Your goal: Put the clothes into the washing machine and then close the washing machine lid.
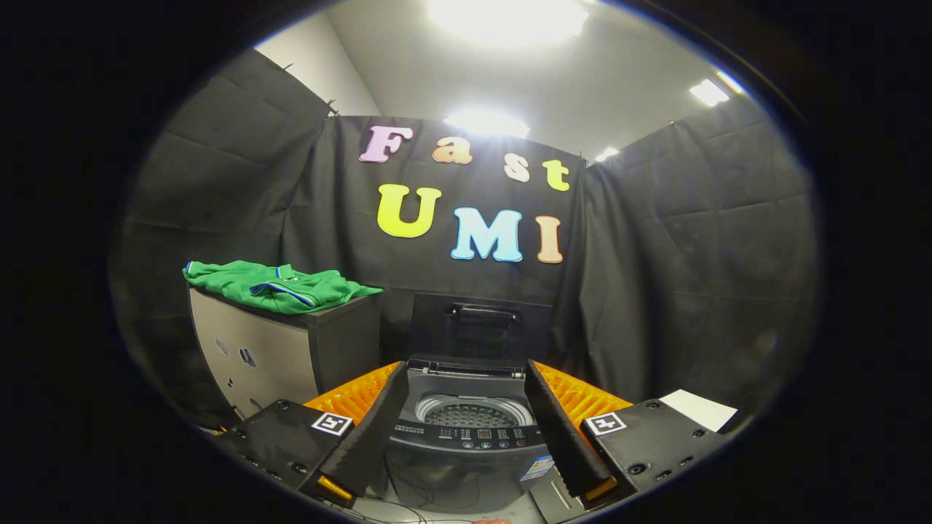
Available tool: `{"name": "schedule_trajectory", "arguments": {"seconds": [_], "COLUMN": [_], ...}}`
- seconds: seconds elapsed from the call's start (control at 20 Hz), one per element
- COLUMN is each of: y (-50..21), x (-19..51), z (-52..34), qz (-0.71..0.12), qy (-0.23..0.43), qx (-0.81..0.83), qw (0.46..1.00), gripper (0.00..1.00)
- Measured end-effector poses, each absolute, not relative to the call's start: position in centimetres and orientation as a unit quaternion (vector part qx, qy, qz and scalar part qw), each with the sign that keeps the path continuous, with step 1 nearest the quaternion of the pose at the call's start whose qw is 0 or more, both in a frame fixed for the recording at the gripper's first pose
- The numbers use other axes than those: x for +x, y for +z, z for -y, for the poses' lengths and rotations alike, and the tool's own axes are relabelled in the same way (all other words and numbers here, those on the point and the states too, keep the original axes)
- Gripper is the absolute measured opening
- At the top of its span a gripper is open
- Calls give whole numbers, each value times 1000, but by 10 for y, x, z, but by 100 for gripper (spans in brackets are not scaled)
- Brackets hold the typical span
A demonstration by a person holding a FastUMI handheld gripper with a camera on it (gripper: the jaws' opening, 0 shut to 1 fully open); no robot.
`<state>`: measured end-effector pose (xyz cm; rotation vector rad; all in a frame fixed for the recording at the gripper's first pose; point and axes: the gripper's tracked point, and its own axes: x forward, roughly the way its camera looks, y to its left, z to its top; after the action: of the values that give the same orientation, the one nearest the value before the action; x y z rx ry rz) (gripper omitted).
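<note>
One green garment (280,286) on one cabinet (255,349); one open-lidded washing machine (466,437) between empty, spread tongs (466,444).

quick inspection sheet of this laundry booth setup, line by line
surface: grey cabinet left of the machine, bearing the clothes
job's things: green garment folded on the cabinet; washing machine straight ahead between the fingers, lid raised upright, drum looks empty
clutter: white sheet beyond the right finger
grippers: gripper open, fingers either side of the machine, holding nothing
cables: thin wires at the machine's foot
surroundings: black cloth walls, bright ceiling lights
</note>
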<state>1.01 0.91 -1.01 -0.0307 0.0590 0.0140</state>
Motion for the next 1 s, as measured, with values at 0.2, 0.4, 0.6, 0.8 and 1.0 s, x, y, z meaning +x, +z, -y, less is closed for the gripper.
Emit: {"name": "schedule_trajectory", "arguments": {"seconds": [0.2, 0.4, 0.6, 0.8, 1.0], "y": [-7, 3, 26, 49, 75], "x": [12, 17, 26, 38, 57], "z": [-9, -12, -16, -28, -39], "qz": [-32, -29, -13, -7, 11], "qy": [9, 12, 18, 35, 49], "qx": [-14, -4, 4, 24, 14], "qw": [999, 999, 1000, 999, 999], "gripper": [100, 100, 100, 100, 100]}}
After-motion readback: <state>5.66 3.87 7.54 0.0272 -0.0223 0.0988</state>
